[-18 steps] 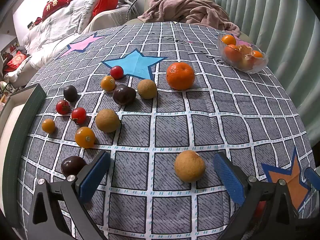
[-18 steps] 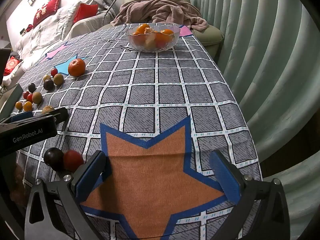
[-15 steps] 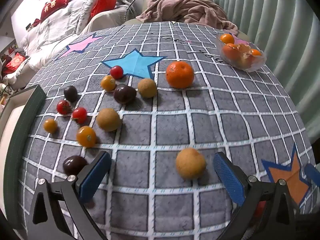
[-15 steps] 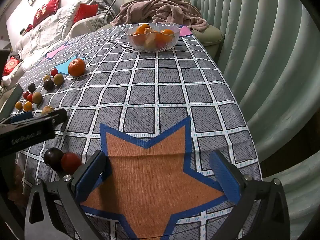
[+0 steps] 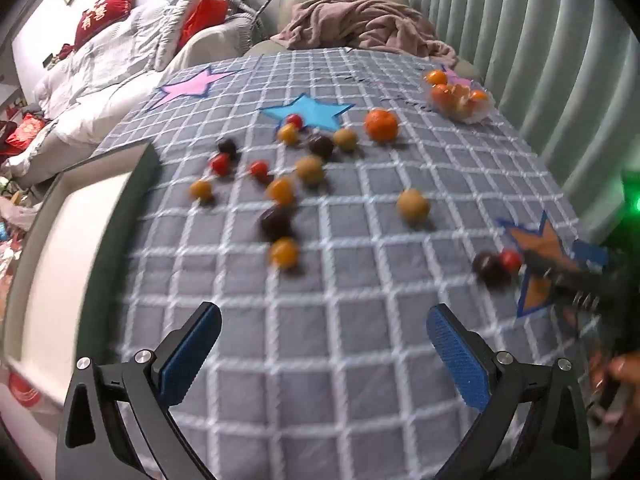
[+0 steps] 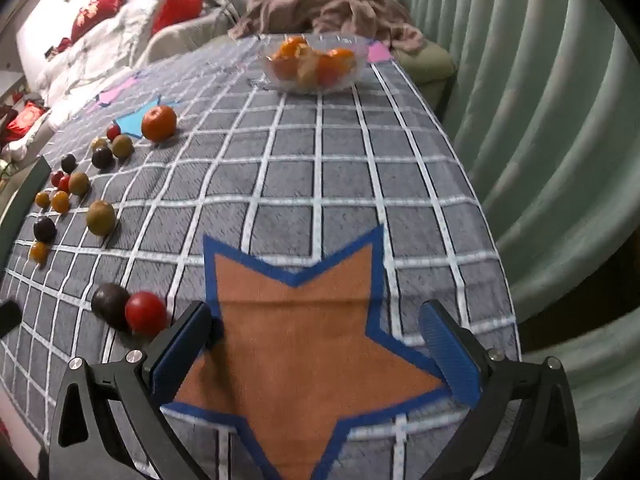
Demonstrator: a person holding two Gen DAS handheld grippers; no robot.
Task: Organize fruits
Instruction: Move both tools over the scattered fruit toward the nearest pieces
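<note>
Looking along my left gripper (image 5: 323,356), I see its blue-padded fingers (image 5: 188,354) spread wide with nothing between them, above bare grey checked tablecloth (image 5: 360,320). The view is blurred. Small fruits lie scattered ahead: a large orange tangerine (image 5: 381,124) beside the light-blue star patch (image 5: 308,110), a round tan fruit (image 5: 413,205) off alone to the right, and a dark purple fruit (image 5: 276,222) with a small orange one just below it. The clear glass bowl of oranges (image 6: 314,66) stands at the far end of the table.

My right gripper (image 6: 316,354) is also spread wide and holding nothing, over the orange star patch with blue border (image 6: 304,332). Just outside its left finger, a red cherry tomato (image 6: 145,313) touches a dark round fruit (image 6: 109,305).
</note>
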